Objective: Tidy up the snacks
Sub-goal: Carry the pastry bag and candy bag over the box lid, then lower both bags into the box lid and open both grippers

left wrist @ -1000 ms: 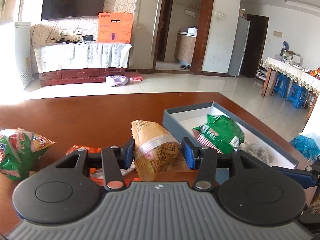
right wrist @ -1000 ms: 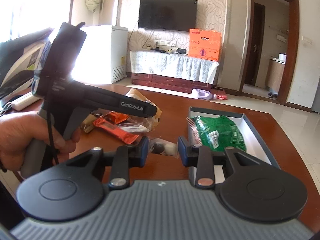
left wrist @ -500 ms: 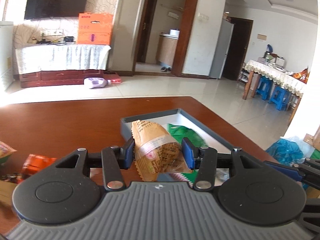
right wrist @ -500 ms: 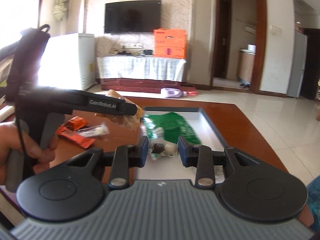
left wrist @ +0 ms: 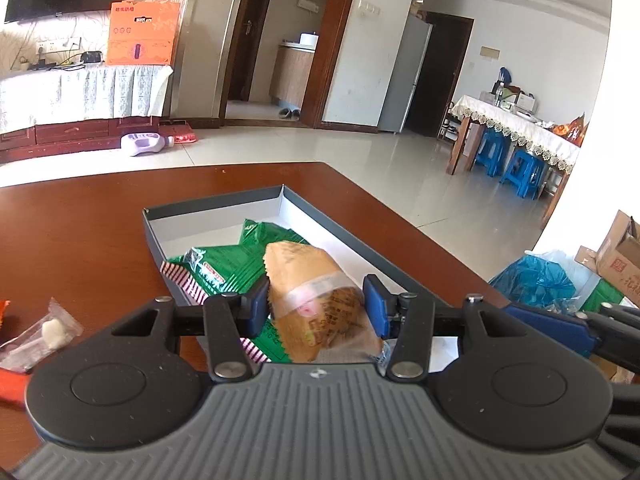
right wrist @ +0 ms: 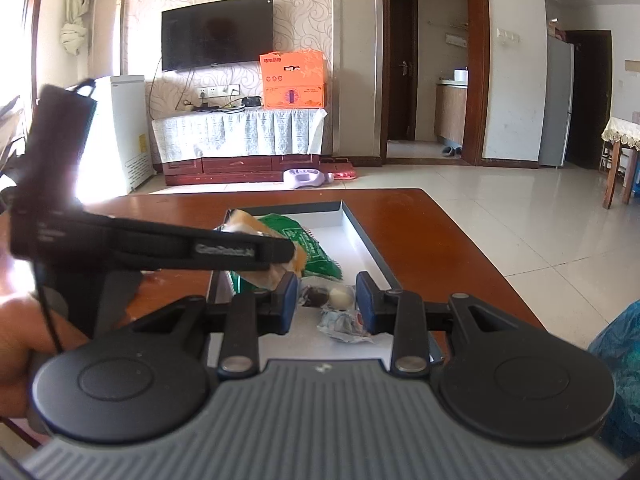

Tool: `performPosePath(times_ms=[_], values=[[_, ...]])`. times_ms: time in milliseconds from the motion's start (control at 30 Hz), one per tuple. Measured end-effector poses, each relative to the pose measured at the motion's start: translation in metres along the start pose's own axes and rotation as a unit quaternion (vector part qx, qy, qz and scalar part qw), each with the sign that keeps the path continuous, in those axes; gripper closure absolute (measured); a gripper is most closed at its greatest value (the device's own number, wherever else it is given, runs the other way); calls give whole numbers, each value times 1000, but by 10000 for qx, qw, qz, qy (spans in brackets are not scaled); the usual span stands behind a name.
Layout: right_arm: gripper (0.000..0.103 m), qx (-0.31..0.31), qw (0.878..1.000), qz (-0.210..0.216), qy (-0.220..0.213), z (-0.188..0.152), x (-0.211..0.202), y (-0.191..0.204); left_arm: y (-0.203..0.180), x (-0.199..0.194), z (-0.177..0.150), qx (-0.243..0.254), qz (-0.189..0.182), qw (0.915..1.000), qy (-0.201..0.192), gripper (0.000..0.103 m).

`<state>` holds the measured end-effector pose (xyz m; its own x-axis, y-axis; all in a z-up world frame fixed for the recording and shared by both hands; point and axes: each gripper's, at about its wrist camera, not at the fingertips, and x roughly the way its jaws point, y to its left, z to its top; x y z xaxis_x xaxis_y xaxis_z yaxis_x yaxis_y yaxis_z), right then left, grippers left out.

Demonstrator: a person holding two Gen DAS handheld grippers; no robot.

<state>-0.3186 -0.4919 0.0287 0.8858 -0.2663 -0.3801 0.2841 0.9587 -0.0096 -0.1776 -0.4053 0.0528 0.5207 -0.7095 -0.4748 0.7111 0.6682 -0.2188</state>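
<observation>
Snack in a tan wrapper (left wrist: 320, 304) sits pinched between the blue pads of the left gripper (left wrist: 316, 308), held up over the near end of the shallow grey box (left wrist: 216, 204), presumably so it can be let go inside with the rest. Directly beneath and behind it lies a green packet (left wrist: 232, 264), already in the box and taking up much of its left side; the tan snack would likely land on top of it or on the white floor toward the box's right wall.

From the right wrist view, the right gripper (right wrist: 327, 303) stands spread with nothing between its pads, low over the near end of the same box, where a small clear packet (right wrist: 340, 312) with a dark and a pale sweet lies below. Its fingers sit just beside the left gripper's body, so the two tools crowd the same end.

Outside the box, toward the worktop's (left wrist: 80, 216) left edge, a clear wrapper (left wrist: 44, 332) and an orange pack (left wrist: 12, 384) wait unsorted.
</observation>
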Motion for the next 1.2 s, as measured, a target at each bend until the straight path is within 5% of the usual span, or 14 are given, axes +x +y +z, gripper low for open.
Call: performPosePath(times_ms=[500,1200], values=[[68,-127,9995,190,212,-1,16,3,18,65,10,140,290,9995,-32,51],[68,-243,9986,268,385,-1,30,19,20,11,7,297,253,9990,-209,50]])
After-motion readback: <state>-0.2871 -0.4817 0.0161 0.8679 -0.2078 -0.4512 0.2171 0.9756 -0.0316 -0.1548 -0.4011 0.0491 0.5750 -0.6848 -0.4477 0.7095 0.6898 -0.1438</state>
